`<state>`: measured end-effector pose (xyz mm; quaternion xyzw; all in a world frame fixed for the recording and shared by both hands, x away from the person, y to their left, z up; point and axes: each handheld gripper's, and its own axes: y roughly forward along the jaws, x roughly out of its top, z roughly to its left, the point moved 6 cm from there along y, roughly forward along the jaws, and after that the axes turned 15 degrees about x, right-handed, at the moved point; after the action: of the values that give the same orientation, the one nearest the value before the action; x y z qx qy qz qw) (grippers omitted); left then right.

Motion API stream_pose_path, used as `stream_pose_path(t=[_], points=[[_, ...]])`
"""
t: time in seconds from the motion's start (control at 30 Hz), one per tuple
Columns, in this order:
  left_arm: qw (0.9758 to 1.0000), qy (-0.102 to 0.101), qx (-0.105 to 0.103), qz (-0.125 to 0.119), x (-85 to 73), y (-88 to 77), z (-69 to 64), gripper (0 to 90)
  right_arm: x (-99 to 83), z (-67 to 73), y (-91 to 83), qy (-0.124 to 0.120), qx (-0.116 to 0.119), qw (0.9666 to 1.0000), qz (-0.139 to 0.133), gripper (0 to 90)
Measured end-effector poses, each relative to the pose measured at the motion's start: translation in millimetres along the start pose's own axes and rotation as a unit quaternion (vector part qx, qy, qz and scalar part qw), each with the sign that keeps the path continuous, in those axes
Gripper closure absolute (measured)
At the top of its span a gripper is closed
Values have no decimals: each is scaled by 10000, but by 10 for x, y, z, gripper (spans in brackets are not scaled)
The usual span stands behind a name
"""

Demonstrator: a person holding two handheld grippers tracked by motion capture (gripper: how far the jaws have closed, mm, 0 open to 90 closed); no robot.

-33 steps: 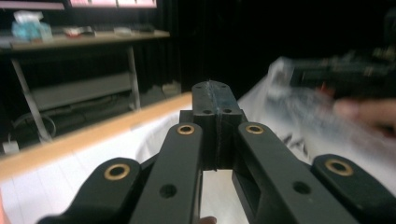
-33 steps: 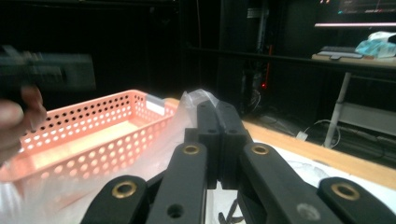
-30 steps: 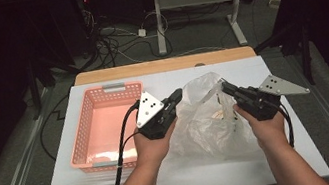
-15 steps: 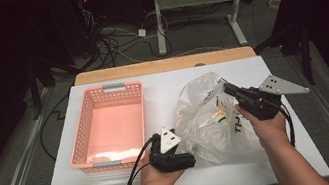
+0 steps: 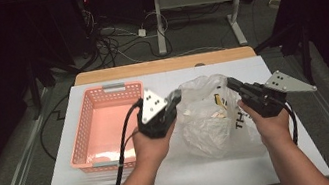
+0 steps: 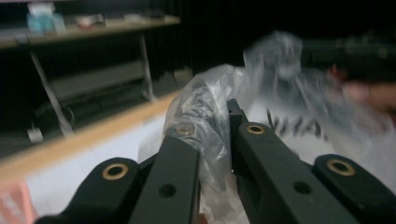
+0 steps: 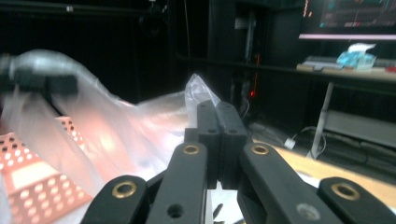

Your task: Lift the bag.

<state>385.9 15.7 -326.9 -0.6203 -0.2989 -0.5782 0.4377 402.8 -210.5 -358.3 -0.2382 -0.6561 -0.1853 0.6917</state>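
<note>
One clear plastic bag [image 5: 210, 123] with partly legible black "TH" lettering, left hand-held gripper [image 5: 174, 99] just clamped onto its film at nine o'clock, right hand-held gripper [image 5: 232, 84] pinching it at three, one pink basket [image 5: 107, 127] on desk [image 5: 245, 160].

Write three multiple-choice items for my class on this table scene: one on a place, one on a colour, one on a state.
1. Where is the basket relative to the plastic bag?
A. To its left in the high view
B. To its right
C. Inside it

2. What colour is the basket?
A. Blue
B. Pink
C. Green

3. What are the left tongs doing?
A. Hanging open
B. Pinching the basket
C. Clamped on bag film

Answers:
1 A, it sits left of the bag.
2 B, its perforated walls are pink.
3 C, film bunches between the shut jaws.
</note>
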Motion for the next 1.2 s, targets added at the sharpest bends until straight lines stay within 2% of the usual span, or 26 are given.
stream_pose_path(t=[0.1,0.17,0.23,0.33,0.47,0.6,0.67,0.73,0.83,0.87,1.0,1.07,1.13,1.2], points=[[9995,59,17,-301,349,88,54,882,164,-29,-25,-75,-54,9998,-195,900],[9990,66,53,-449,526,153,86,882,292,-65,-39,-123,-115,9992,-368,900],[9983,-37,56,-580,667,215,125,881,400,-105,-50,-131,-179,9984,-521,900],[9972,-44,86,-743,829,292,158,881,571,-156,-66,-177,-268,9969,-722,900],[9951,-257,80,-948,1020,341,226,881,843,-194,-90,-292,-359,9939,-1004,900],[9946,-211,138,-1010,1093,365,267,880,1137,-179,-129,-438,-418,9902,-1259,900],[9951,-255,139,-943,1051,391,290,879,1223,-188,-139,-515,-466,9889,-1317,900],[9969,-253,79,-736,925,443,296,874,1225,-217,-114,-547,-526,9893,-1247,900],[9987,-317,-5,-409,635,481,322,718,1035,-320,-34,-448,-659,9922,-963,900],[9987,-337,-3,-371,569,471,326,677,958,-366,-5,-436,-722,9927,-864,900],[9997,-231,-56,-105,216,336,292,464,668,-540,87,-235,-909,9944,-479,900],[9998,-149,-5,-101,82,211,265,348,522,-633,118,-153,-1021,9944,-239,900],[9995,-225,-154,-150,-46,88,199,329,375,-714,139,-72,-1058,9944,-40,900],[9997,-6,-246,-36,-241,-18,97,313,281,-738,141,-18,-1063,9943,86,900]])
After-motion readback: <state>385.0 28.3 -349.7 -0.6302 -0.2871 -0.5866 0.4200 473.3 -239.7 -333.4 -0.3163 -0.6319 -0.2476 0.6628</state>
